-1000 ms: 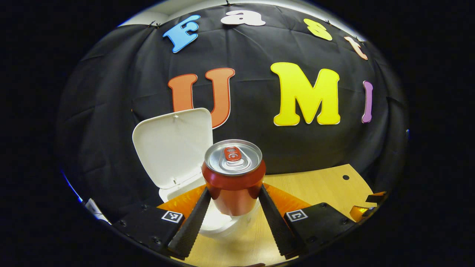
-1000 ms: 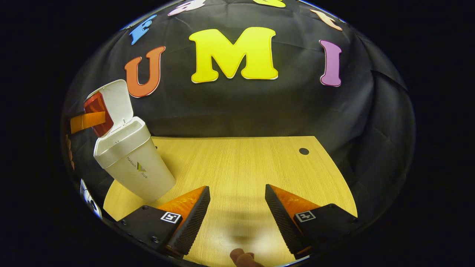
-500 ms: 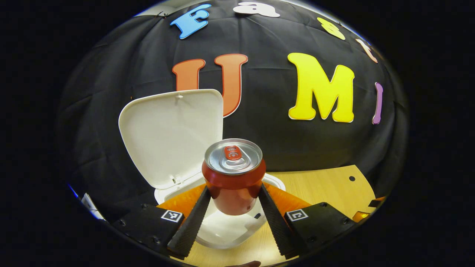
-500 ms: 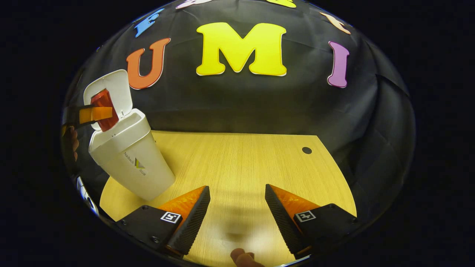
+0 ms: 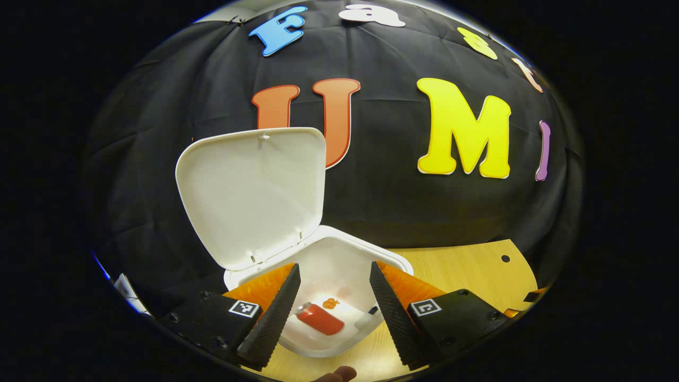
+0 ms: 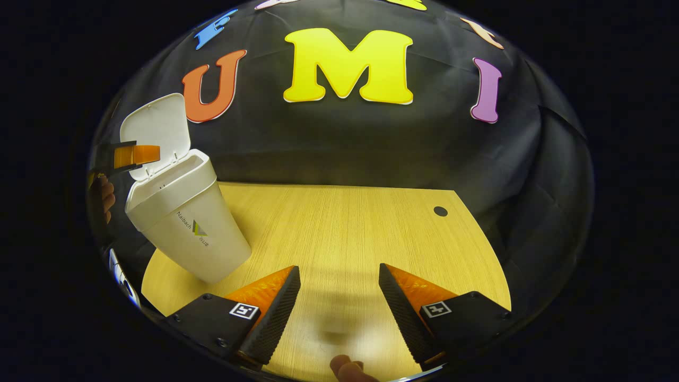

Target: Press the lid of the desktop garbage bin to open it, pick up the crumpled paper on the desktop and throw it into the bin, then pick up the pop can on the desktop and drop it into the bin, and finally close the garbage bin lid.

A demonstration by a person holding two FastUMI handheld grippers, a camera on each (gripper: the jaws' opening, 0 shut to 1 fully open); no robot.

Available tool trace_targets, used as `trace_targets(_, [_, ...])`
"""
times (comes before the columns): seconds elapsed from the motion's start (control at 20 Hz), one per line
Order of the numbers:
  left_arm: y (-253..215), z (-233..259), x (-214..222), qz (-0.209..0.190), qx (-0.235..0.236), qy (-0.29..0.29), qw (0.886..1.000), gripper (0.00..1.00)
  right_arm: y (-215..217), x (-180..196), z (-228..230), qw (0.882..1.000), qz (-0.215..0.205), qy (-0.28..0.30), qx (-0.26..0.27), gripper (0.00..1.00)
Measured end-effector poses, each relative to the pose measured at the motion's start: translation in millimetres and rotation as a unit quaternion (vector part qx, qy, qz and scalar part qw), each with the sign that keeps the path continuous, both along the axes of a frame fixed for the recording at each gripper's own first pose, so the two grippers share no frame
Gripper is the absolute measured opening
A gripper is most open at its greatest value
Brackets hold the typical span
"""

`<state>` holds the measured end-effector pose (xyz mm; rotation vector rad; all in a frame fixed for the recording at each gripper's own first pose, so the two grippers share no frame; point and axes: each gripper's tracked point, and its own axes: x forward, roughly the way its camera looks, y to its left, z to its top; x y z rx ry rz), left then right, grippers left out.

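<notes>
Pop can (image 5: pixel 319 319) lies inside open bin (image 5: pixel 390 258); both jaws apart

My way into the white plastic bin (image 5: pixel 390 258) is open; its raised white lid (image 5: pixel 252 191) blocks the wall side.

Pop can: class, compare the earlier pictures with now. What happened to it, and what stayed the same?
The left gripper let go of the pop can, which dropped and now lies on its side inside the bin. Its fingers now stand open above the opening. The lid stayed up, and the right gripper stayed open over the table.
</notes>
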<state>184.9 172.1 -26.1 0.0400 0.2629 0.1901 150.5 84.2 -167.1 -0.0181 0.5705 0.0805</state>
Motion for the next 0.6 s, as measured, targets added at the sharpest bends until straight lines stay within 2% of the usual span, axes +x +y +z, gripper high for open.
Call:
trace_targets(0.2, [-3.7, 21.8, 0.9, 0.002, 0.028, -0.021, 0.999, 0.88, -5.2, 1.7, 2.5, 1.0, -0.001, -0.001, 0.002, 0.95])
trace_targets(0.45, [-15.0, 65.4, 6.3, -0.002, 0.053, -0.07, 0.996, 0.97, -16.7, 4.5, 10.7, 1.0, -0.005, -0.004, 0.002, 0.95])
trace_targets(0.6, [-10.2, 97.2, 12.3, 0.012, 0.069, -0.098, 0.993, 0.98, -21.9, 8.2, 13.8, 1.0, -0.008, -0.004, 0.0, 0.95])
